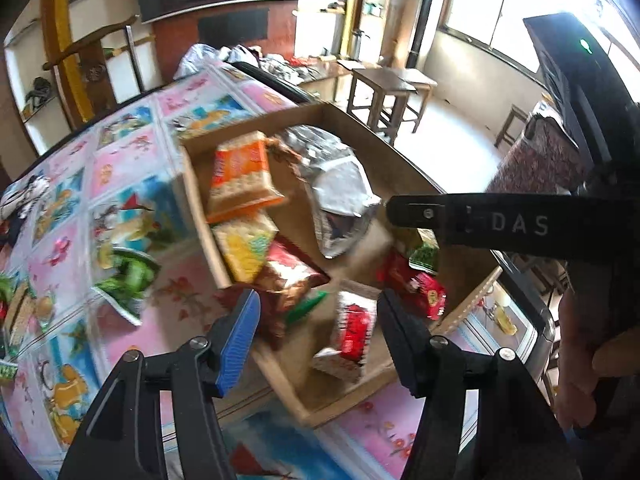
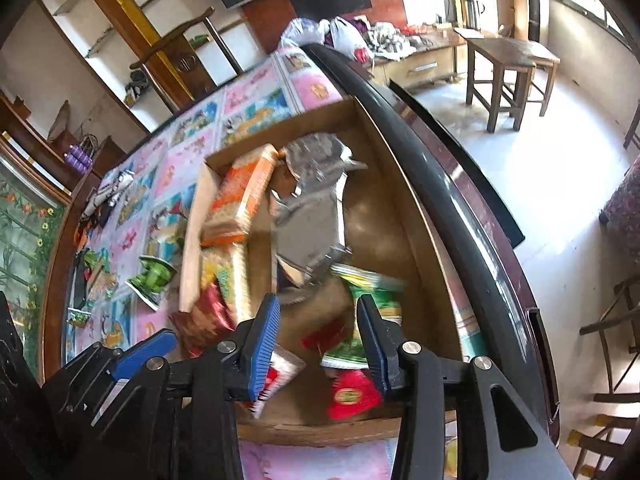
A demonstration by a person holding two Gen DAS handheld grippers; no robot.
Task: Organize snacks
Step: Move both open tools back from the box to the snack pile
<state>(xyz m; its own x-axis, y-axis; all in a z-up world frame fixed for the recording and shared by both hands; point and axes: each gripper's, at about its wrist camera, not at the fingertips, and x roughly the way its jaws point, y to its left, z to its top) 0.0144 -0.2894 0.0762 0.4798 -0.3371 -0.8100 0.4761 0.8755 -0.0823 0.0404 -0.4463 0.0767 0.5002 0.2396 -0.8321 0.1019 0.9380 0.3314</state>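
Observation:
A shallow cardboard box (image 1: pixel 198 200) (image 2: pixel 400 184) on the table holds several snacks. Among them are an orange cracker pack (image 1: pixel 244 176) (image 2: pixel 244 196), a yellow cracker pack (image 1: pixel 244 246), a silver foil bag (image 1: pixel 336 196) (image 2: pixel 312 208) and a red-brown bag (image 1: pixel 288 276). My left gripper (image 1: pixel 316 320) hangs open above the box's near end, over a red-and-white packet (image 1: pixel 352 332). My right gripper (image 2: pixel 320 332) is open too, above a green packet (image 2: pixel 372 292) and a red packet (image 2: pixel 352 392) lying in the box. Nothing is between either pair of fingers.
A green packet (image 1: pixel 128 280) (image 2: pixel 154 276) lies on the colourful tablecloth (image 1: pixel 120 176) left of the box, with more packets (image 1: pixel 20 312) at the far left. The table's dark rim (image 2: pixel 460 184) runs right of the box. A wooden stool (image 2: pixel 508 64) stands beyond. A hand (image 1: pixel 592 360) shows at right.

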